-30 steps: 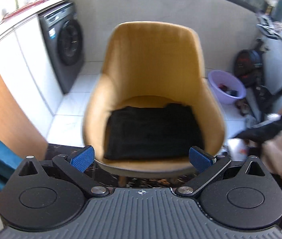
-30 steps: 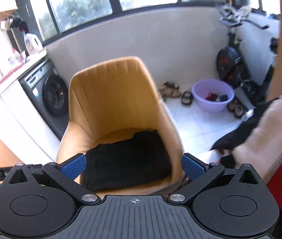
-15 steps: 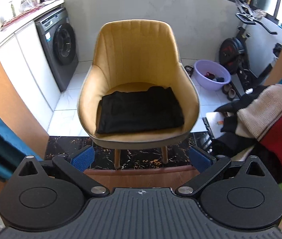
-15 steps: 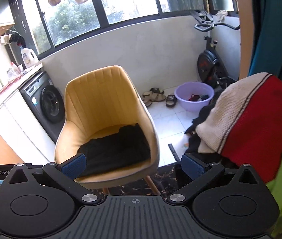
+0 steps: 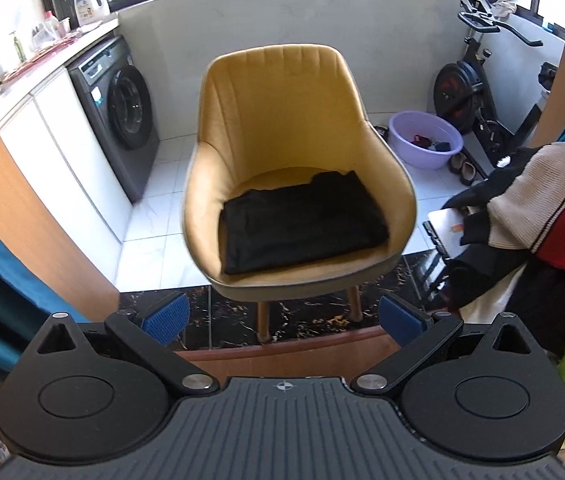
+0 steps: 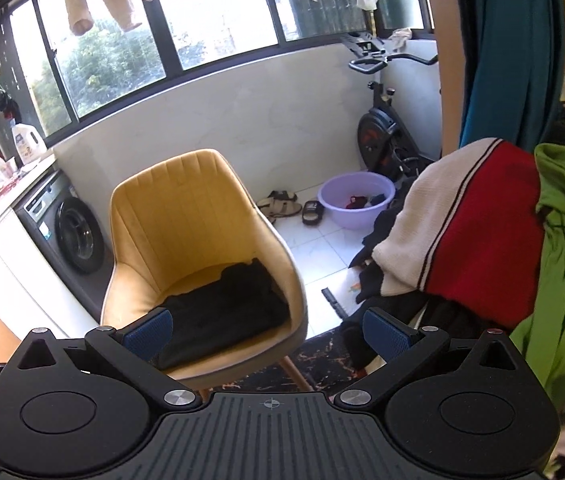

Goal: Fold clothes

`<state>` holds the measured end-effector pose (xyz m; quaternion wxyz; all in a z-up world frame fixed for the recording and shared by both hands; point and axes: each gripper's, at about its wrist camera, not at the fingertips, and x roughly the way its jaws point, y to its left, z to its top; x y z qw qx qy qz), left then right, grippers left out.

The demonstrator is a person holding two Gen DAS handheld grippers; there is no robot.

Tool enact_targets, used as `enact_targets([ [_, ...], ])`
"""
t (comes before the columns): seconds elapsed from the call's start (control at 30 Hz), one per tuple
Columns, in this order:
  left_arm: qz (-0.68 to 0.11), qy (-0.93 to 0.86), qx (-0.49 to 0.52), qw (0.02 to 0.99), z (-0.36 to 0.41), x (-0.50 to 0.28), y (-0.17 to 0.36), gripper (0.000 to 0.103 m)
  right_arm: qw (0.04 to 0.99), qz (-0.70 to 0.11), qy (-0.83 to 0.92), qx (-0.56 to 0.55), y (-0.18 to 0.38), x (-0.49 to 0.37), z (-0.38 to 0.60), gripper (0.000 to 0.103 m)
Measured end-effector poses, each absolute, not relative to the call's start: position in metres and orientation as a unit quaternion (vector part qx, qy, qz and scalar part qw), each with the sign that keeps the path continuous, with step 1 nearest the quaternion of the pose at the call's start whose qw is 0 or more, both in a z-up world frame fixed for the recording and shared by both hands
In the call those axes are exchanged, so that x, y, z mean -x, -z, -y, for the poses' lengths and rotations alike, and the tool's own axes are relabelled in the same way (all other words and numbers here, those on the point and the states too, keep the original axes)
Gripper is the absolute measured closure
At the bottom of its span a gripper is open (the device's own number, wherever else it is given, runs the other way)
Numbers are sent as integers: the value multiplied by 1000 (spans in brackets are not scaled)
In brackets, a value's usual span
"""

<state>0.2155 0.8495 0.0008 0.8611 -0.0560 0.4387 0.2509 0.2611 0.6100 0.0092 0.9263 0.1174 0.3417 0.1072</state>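
Both grippers have drawn back from the chair (image 5: 302,152) since a second ago, when it filled the views; now its legs and the dark floor strip under it show. The left gripper (image 5: 282,320) and right gripper (image 6: 268,330) are spread wide and empty, the folded black garment (image 5: 302,224) lying flat on the chair seat well ahead of them. Right of the chair a clothes pile (image 6: 466,236) crowds in, while white floor (image 5: 150,216) lies open on the chair's left toward the washer (image 5: 118,112).

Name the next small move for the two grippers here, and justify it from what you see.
Probably swing the right gripper toward the cream-and-red sweater atop the clothes pile. Both it and the left gripper are open and empty, and the black garment already lies folded on the yellow chair.
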Motion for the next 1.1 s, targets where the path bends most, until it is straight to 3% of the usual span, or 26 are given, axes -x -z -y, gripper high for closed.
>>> enact_targets([
  [0.47, -444, -251, 63, 858, -886, -196, -5, 0, 928, -354, -85, -85, -9, -226, -673, 1],
  [1.1, -448, -215, 56, 866, -864, -210, -5, 0, 933, -345, -50, -88, -5, -212, -665, 1],
])
